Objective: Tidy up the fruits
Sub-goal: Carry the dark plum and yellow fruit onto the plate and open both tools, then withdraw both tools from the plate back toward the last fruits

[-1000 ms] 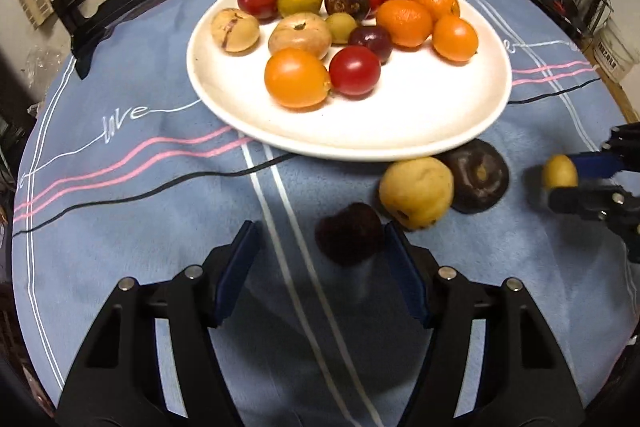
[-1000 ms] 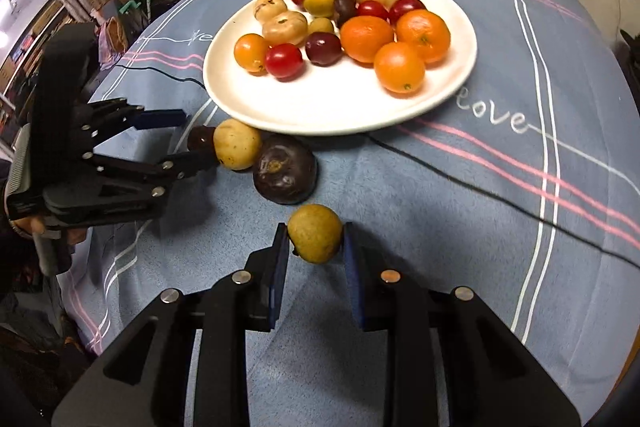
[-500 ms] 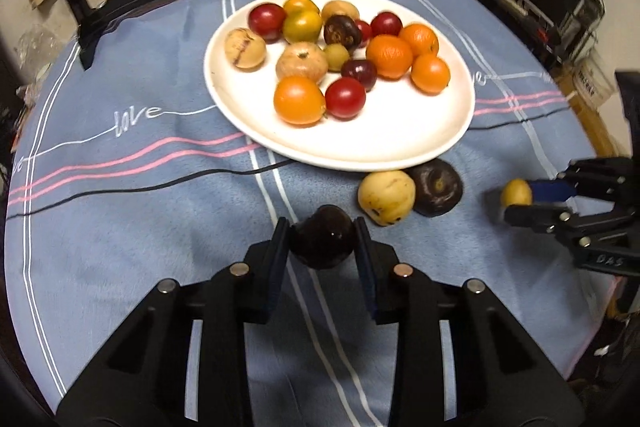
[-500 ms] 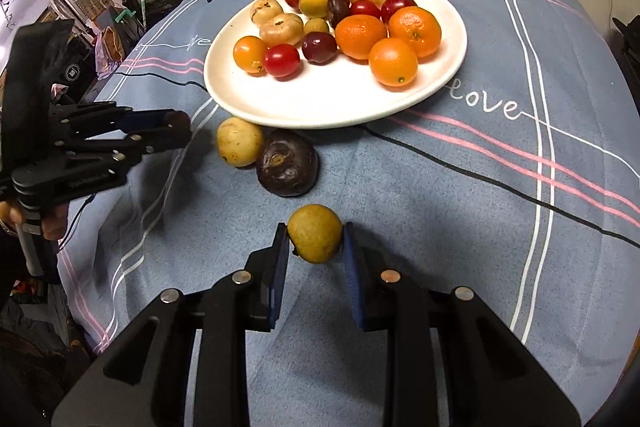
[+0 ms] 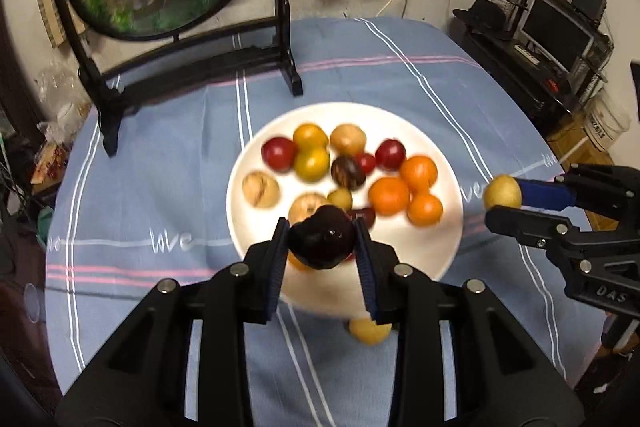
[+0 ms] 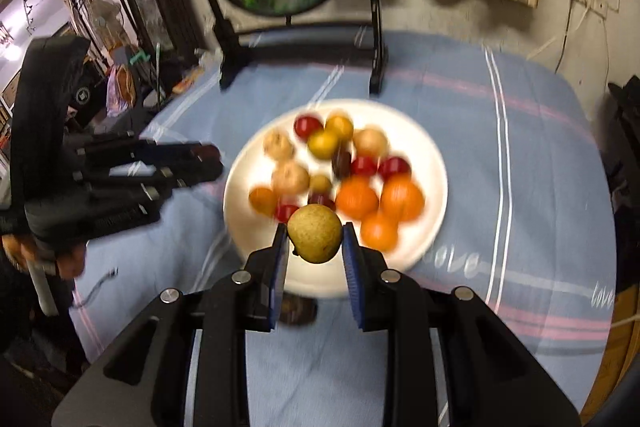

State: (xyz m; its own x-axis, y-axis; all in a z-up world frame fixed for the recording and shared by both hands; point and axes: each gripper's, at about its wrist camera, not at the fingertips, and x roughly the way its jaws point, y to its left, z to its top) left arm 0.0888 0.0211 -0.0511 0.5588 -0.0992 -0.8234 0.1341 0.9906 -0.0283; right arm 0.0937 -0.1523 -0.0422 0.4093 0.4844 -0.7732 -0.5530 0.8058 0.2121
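Carrying two fruits above the plate [image 5: 448, 163]: left gripper [image 5: 322, 243] pinching a dark plum [image 5: 322, 241], right gripper [image 6: 314, 239] pinching a yellow-green fruit [image 6: 315, 233], both lifted clear, presumably for release among the sorted fruit.

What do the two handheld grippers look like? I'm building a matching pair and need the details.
Both are matte black plastic. The left gripper and the right gripper each have two angular linkage arms with triangular cut-outs, joined by round silver pivot bolts, ending in flat fingers faced with blue ribbed pads. Seen from the left wrist view, the right gripper's side carries raised "DAS" lettering. No cables or sleeves are clearly visible.
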